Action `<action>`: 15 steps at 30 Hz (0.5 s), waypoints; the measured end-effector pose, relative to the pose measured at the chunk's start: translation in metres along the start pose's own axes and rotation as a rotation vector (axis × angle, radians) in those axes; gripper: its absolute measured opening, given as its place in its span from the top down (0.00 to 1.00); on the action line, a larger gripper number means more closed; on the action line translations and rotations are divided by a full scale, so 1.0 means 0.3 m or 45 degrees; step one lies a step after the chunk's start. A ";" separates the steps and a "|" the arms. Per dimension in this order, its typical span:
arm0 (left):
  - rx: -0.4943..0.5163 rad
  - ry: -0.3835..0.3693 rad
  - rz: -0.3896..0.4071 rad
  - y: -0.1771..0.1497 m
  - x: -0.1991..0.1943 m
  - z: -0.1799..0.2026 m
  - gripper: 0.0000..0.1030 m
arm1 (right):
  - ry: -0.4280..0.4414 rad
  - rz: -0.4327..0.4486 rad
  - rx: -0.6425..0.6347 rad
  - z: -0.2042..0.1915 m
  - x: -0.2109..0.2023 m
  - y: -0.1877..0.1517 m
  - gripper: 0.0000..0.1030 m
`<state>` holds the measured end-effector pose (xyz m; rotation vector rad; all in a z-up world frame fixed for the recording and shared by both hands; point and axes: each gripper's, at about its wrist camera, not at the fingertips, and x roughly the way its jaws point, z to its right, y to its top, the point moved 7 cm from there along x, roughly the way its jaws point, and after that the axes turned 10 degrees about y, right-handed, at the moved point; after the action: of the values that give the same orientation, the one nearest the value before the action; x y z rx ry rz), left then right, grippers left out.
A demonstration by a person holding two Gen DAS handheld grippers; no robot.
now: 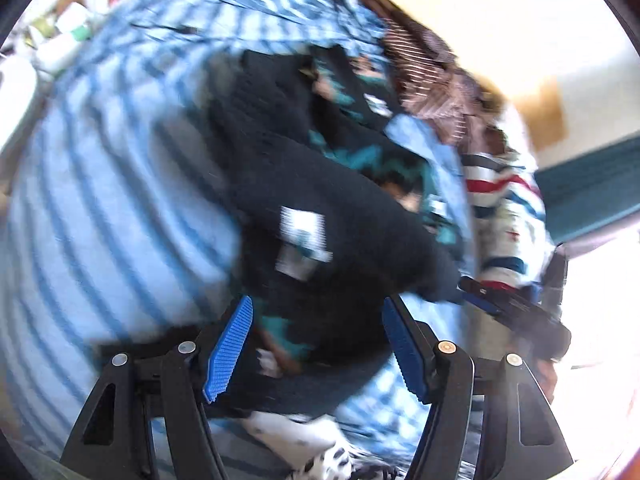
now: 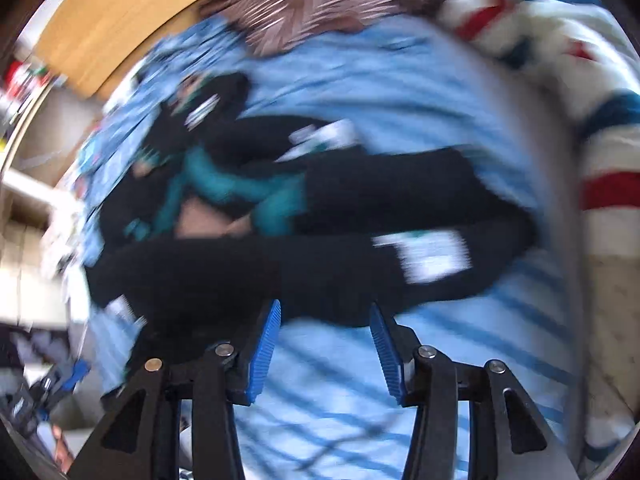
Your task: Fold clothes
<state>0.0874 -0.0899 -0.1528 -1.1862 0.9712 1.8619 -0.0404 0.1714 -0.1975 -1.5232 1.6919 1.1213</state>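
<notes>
Blue ribbed pads (image 1: 228,350) of the left gripper (image 1: 316,344) sit nearest the lens at 6 o'clock, jaws spread wide, nothing pinched; black cloth shows in the gap below them, but the pads do not press on it. That cloth is the black garment (image 1: 320,208), dark with teal patches and a white printed label (image 1: 302,242), lying rumpled and roughly doubled on a blue-and-white striped bedsheet (image 1: 100,200). Reads as just let go, so the fold can settle under its own weight, though this is a judgement. From the right wrist view, the right gripper (image 2: 324,344) also stands parted, less widely, its pads over bare sheet with only the hem of the garment (image 2: 340,216) at about 12 o'clock of its tips; it holds nothing. Heavy motion blur in both views, so fine creases cannot be read. At 1 to 2 o'clock in the left view lies a heap of other clothes: a brown striped piece (image 1: 432,76) and a white knit with red and blue bands (image 1: 504,200), probably waiting their turn. A wooden headboard or panel (image 2: 120,12) runs behind them. Bottles and clutter (image 1: 68,32) crowd the 10 o'clock edge. Spotted black-and-white fabric (image 1: 320,448) shows under the left gripper at 6 o'clock. The right gripper appears in the left view at 4 o'clock, just beside the garment's end. Fold looks partly done; edges not yet squared.
</notes>
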 end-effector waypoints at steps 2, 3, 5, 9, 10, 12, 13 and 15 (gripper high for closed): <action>-0.012 0.073 -0.029 0.006 0.041 -0.031 0.34 | 0.078 -0.083 -0.119 -0.116 0.078 -0.014 0.45; -0.022 0.066 -0.065 0.001 0.070 -0.038 0.34 | 0.113 -0.120 -0.180 -0.174 0.113 -0.022 0.45; -0.043 0.052 -0.138 -0.009 0.128 -0.052 0.34 | 0.175 -0.180 -0.299 -0.281 0.171 -0.032 0.38; 0.035 0.058 -0.269 -0.063 0.236 0.008 0.34 | 0.214 -0.241 -0.411 -0.389 0.228 -0.041 0.36; 0.071 0.094 -0.280 -0.075 0.257 0.024 0.34 | 0.215 -0.248 -0.425 -0.399 0.235 -0.042 0.33; 0.109 0.108 -0.250 -0.085 0.279 0.052 0.36 | 0.205 -0.260 -0.443 -0.411 0.246 -0.046 0.31; 0.093 0.107 -0.201 -0.081 0.271 0.053 0.56 | 0.198 -0.267 -0.452 -0.416 0.253 -0.046 0.30; 0.033 0.118 -0.097 -0.069 0.241 0.034 0.78 | 0.174 -0.281 -0.474 -0.419 0.260 -0.047 0.30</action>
<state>0.0779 -0.0594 -0.2214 -1.2860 0.9835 1.7430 -0.0262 0.0239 -0.2088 -2.0027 1.4072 1.2867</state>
